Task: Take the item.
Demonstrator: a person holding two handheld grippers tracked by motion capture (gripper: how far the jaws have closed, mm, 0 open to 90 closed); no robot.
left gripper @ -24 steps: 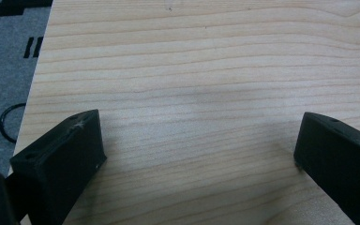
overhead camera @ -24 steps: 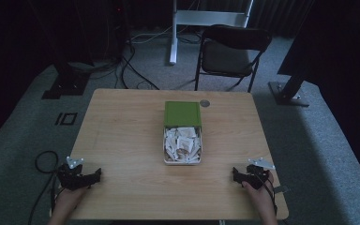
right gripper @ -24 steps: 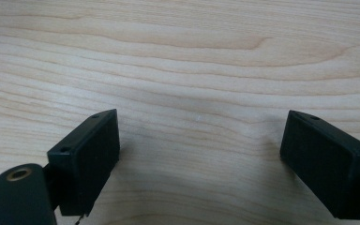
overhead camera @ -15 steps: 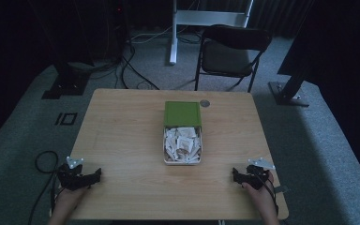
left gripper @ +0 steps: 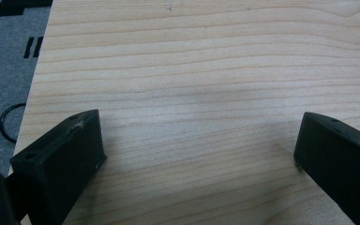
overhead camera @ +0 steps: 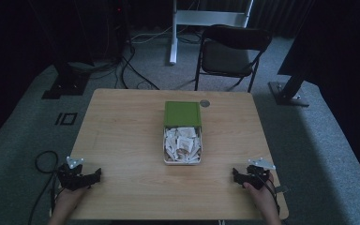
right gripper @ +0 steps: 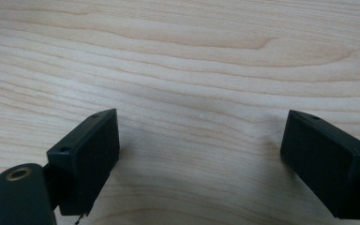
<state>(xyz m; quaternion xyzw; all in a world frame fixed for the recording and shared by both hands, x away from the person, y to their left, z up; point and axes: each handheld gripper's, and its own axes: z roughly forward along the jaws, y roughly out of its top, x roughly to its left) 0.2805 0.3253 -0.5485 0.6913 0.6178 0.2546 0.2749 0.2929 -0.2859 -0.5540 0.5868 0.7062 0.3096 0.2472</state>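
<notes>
An open tin [overhead camera: 164, 146] sits at the middle of the wooden table [overhead camera: 122, 136], its green lid [overhead camera: 182, 114] lying at the far end and several white packets [overhead camera: 182, 143] inside. My left gripper [overhead camera: 95, 176] rests near the table's front left corner, held by a hand. My right gripper [overhead camera: 236, 176] rests near the front right corner in the other hand. In the left gripper view its jaws stand wide apart over bare wood [left gripper: 197, 93], so the left gripper [left gripper: 197, 136] is open. The right gripper [right gripper: 199, 133] is open the same way, nothing between its fingers.
A small round grey disc [overhead camera: 204, 103] lies on the table just right of the lid. A black folding chair [overhead camera: 234, 51] stands behind the table. Cables [overhead camera: 126, 65] run over the grey carpet, and a black stand base [overhead camera: 286, 93] sits at the right.
</notes>
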